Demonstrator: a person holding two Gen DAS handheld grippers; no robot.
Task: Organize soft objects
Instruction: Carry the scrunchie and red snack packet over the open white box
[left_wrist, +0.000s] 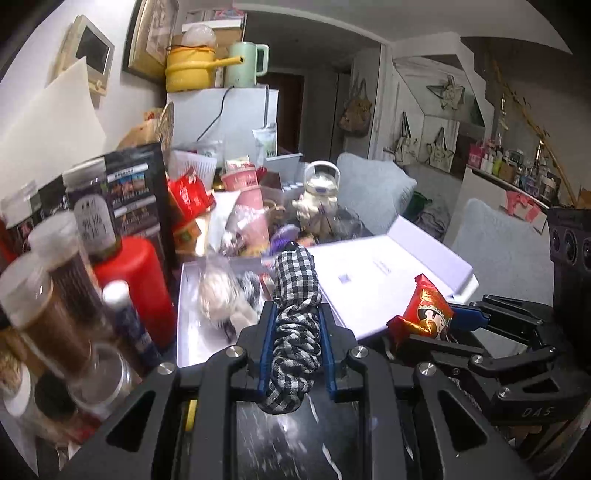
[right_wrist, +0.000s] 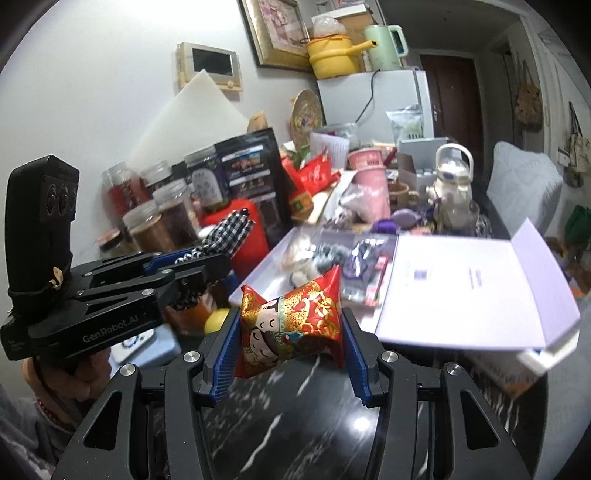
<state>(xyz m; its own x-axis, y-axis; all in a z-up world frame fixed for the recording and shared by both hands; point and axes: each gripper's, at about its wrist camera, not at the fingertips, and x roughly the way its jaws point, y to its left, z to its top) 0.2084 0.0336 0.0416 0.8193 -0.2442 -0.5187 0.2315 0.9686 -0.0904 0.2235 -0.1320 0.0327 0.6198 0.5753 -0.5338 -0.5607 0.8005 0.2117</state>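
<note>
My left gripper (left_wrist: 296, 321) was pinched tight on a black-and-white checked fabric piece (left_wrist: 295, 295), a bunched, ruffled thing that stood up between the blue pads and ended in a dark bead at its tip; its lower end hung down behind the jaws over the black marbled tabletop (left_wrist: 280, 435). My right gripper (right_wrist: 290, 325) was clamped on a puffy red-and-gold foil pouch (right_wrist: 291, 314) printed with cartoon faces, its two blue ribbed pads pressing the pouch's sides so that it bulged between them. Both pieces were held up off the table, near each other; from the left wrist view I could see the pouch (left_wrist: 424, 314) off to the right in the other claw, and from the right wrist view the checked piece (right_wrist: 221, 236) stuck out of the left gripper (right_wrist: 207, 258) at the left, with a hand (right_wrist: 74, 373) gripping the handle below it. Beyond both claws lay an open white box (right_wrist: 258, 280) holding a blurred jumble of small soft things, its lid (right_wrist: 480, 284) folded flat to the right. To the left of the box I saw a red container (left_wrist: 136, 288) and a cluster of clear jars (left_wrist: 51, 295) with brown contents. Further back stood a pink cup (left_wrist: 251, 206) and a small white figure (left_wrist: 317, 199), the whole back of the table being crowded and partly blurred.
</note>
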